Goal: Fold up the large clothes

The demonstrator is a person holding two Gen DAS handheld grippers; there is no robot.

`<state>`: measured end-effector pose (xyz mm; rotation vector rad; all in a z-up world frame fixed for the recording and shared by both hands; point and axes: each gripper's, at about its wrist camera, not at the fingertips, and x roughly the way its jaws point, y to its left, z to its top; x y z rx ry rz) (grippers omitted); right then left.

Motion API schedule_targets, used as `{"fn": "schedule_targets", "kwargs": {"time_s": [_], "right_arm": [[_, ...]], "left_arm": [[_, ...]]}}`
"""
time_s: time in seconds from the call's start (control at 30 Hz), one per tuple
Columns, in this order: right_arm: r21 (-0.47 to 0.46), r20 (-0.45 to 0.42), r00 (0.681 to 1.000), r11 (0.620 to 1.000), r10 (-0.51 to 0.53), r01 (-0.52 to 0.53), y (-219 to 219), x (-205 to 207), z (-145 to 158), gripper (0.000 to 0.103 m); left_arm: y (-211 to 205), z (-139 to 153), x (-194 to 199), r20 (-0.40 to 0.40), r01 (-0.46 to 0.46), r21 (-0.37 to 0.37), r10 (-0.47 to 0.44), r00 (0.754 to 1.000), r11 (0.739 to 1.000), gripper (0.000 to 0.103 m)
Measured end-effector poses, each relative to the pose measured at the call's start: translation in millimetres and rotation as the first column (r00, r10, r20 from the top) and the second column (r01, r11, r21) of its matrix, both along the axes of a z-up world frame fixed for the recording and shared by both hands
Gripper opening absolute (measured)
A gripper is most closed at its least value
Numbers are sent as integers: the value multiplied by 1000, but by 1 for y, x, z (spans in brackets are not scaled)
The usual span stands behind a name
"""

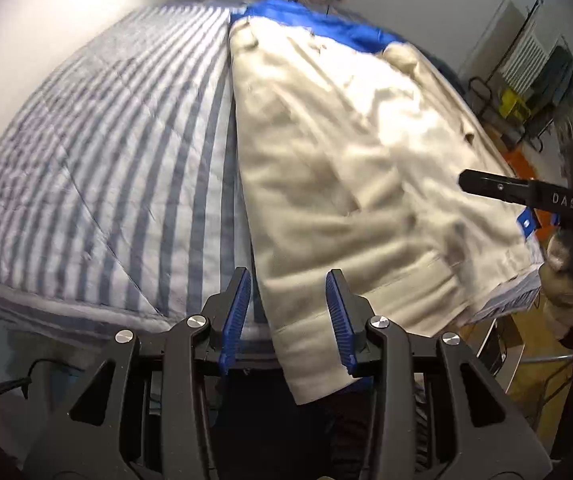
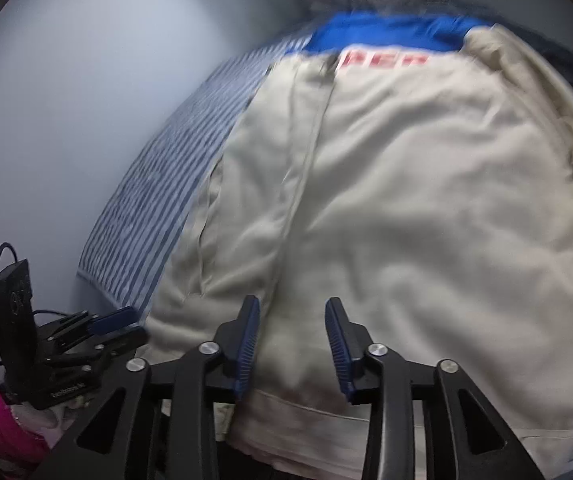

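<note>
A cream jacket [image 1: 346,168] with a blue yoke lies flat on a striped bed, its hem hanging over the near edge. In the right wrist view the jacket [image 2: 406,208] shows red letters below the blue band. My left gripper [image 1: 288,312] is open, its jaws on either side of the jacket's near left hem corner, which lies between them. My right gripper [image 2: 292,344] is open just above the middle of the hem. The right gripper also shows at the jacket's right edge in the left wrist view [image 1: 526,192]. The left gripper shows at the lower left of the right wrist view [image 2: 114,320].
The blue and white striped quilt [image 1: 98,168] covers the bed to the left of the jacket. A white wall [image 2: 86,100] runs along the bed's far left. A rack with boxes [image 1: 526,80] stands on the floor at the right.
</note>
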<state>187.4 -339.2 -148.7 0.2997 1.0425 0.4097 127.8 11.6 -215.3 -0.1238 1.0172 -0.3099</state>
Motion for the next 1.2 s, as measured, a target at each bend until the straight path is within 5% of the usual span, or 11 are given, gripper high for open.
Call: {"fn": "schedule_targets", "kwargs": {"time_s": [0.17,0.33,0.57,0.87,1.2], "right_arm": [[-24,129,978,986,-162,166,-52,-22,18,57],[-11,108,943,948,-315,318,-119,-39,15,60],[-122,103,875,867,-473,483,-206,-63,3,60],[-179,86,793,774,-603,608,-294,-71,-21,59],[-209,20,791,771,-612,601,-320,-47,-59,59]], "left_arm": [[-9,22,-4,43,37,-31,-36,998,999,39],[-20,35,5,37,62,-72,-60,998,995,39],[-40,55,21,65,110,-83,-105,992,990,39],[-87,79,36,100,221,-103,-211,972,970,39],[-116,66,43,63,257,-96,-251,966,962,39]]}}
